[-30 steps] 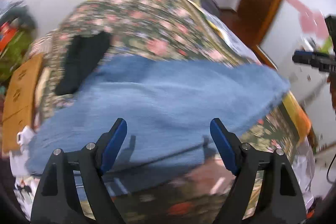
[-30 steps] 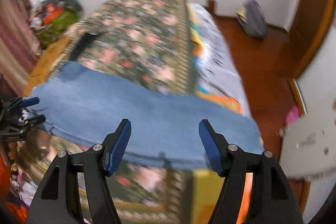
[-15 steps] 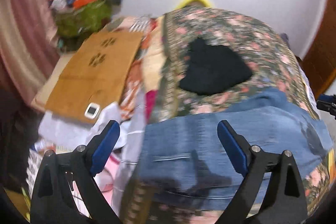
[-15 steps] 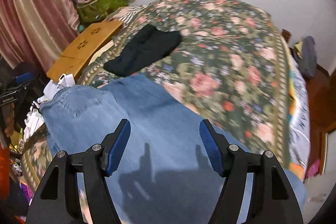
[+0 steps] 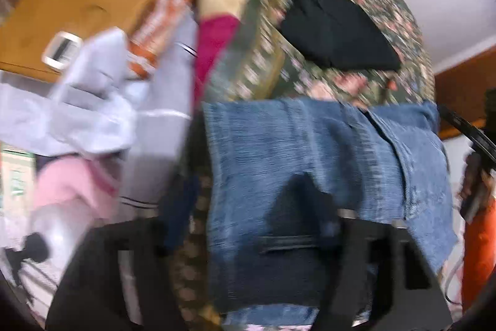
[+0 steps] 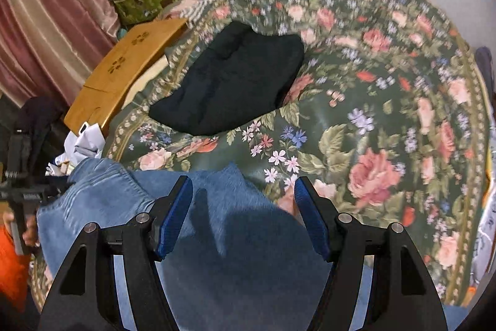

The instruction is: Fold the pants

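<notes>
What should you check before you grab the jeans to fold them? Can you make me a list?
1. Jeans lying on the flowery bedspread: ok.
2. Right gripper open over the denim, pads not touching it: ok.
3. Left gripper has just been closing, with the jeans' edge between its fingers; gripped or not: cannot tell, too blurry.
4. Black garment lies apart from the jeans: ok.
5. Jeans smooth: not ok, wrinkled at the left end.
</notes>
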The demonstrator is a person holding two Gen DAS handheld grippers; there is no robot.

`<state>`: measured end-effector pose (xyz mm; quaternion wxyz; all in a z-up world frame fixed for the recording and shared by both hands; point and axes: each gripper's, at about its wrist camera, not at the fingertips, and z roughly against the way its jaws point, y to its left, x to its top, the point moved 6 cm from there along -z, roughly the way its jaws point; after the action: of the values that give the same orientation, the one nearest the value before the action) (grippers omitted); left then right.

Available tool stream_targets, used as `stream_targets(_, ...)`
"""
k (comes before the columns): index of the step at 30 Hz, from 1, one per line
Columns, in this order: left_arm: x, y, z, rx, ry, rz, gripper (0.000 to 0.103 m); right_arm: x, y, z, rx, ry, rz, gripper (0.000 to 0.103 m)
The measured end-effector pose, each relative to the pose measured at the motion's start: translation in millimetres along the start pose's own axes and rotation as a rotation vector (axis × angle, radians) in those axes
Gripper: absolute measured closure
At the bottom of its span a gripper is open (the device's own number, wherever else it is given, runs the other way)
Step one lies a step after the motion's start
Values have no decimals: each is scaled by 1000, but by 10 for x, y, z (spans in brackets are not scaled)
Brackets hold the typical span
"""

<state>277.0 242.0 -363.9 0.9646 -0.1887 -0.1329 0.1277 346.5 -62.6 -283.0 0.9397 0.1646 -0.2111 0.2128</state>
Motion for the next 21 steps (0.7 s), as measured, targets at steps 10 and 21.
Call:
stream_targets(10,-68,-64,469,285,-208,-122,101,-58,182,-88,-53,-57,77,97)
stream_targets(21,-353,43,376,377,-146,-151,91,2,-39,-75,-194,-36,29,98)
